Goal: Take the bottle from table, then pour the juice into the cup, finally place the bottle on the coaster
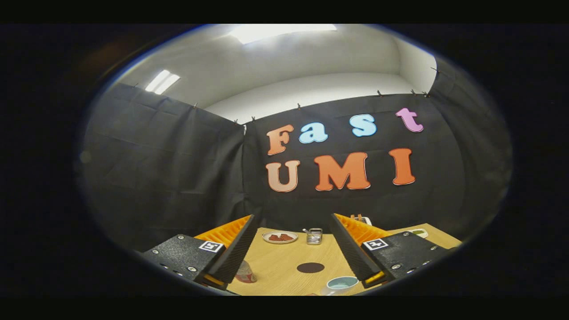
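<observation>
Overhead, tongs (pixel 295 220) spread, empty; coaster (pixel 310 267), cup (pixel 342 282) below; plate (pixel 280 237) beyond.

On my bench (pixel 284 262) I count one coaster (pixel 310 267) at centre, one cup (pixel 342 283) at five o'clock, one plate (pixel 280 237) at eleven, one small metal holder (pixel 314 236) at twelve, and one bottle (pixel 245 272) at eight.
</observation>
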Available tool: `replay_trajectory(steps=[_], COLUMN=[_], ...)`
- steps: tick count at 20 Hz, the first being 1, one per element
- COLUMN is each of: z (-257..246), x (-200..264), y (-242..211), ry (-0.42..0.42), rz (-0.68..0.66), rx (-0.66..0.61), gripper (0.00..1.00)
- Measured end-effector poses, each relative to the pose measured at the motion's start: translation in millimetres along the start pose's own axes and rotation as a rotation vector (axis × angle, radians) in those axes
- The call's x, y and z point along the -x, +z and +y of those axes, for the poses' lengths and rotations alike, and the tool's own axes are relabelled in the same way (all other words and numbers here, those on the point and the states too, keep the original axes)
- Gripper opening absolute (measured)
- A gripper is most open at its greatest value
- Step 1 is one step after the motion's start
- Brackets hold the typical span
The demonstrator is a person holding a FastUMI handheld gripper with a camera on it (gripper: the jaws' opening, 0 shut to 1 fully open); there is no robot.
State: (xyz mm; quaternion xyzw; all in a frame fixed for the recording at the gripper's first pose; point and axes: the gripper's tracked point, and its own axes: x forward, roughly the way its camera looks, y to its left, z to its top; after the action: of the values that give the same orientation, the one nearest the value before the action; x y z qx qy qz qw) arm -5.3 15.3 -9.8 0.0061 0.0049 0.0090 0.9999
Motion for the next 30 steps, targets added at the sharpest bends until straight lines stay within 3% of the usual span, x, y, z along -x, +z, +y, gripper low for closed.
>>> replay_trajectory(steps=[7,14,23,30], z=[16.1,45.3,103.8,126.3], x=[-3.6,-20.4,-28.2,-29.9], y=[-22.6,-92.2,-177.5,-236.4], ry=[0.001,0.020,0.063,0.073], rz=[0.032,0.140,0.278,0.396], rx=[-0.006,-0.038,0.055,-0.028], gripper=[0.98,0.98,0.99,0.99])
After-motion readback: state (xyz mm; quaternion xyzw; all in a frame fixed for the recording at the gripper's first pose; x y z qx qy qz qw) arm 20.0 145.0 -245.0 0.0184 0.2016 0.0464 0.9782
